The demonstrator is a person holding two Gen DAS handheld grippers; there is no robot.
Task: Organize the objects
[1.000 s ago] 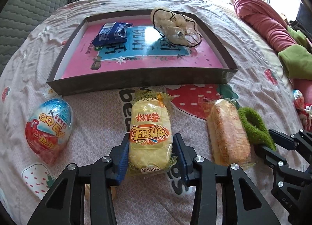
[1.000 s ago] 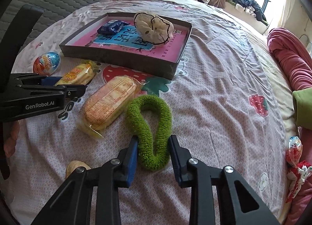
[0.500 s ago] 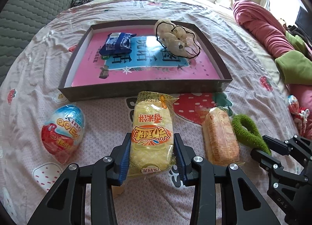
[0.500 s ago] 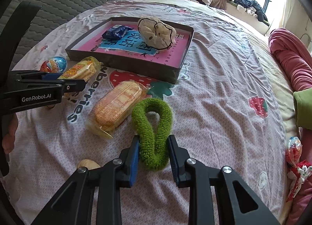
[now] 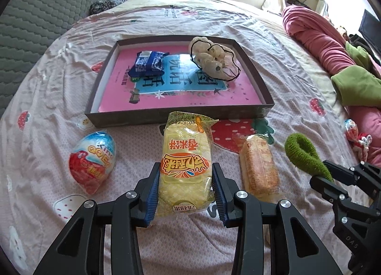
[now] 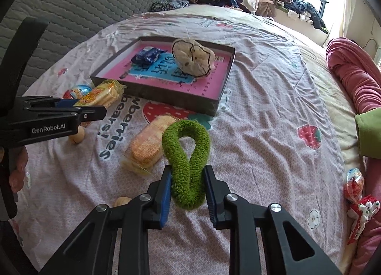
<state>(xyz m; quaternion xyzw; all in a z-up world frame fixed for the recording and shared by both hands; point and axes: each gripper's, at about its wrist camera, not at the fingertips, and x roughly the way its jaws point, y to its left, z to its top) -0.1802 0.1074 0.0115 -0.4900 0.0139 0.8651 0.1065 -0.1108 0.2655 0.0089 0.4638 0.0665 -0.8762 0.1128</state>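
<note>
Pinching yellow snack pack (image 5: 185, 170) between left fingers (image 5: 152, 189).

A yellow wrapper (image 5: 185, 167) with an orange label and red characters was seen. The scrunchie (image 6: 187, 155) was green. The tray (image 5: 147, 116) was dark brown, lined in pink and blue. The egg (image 5: 92, 160) was wrapped in blue, white and red. The bedsheet (image 6: 262, 117) was printed pink with red strawberries. The tongs (image 5: 185, 194) were black with blue pads (image 5: 152, 196).

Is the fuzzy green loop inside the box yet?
Not yet. The green scrunchie is pinched in the right gripper, outside the box, which holds only a blue snack packet and a cream scrunchie.
</note>
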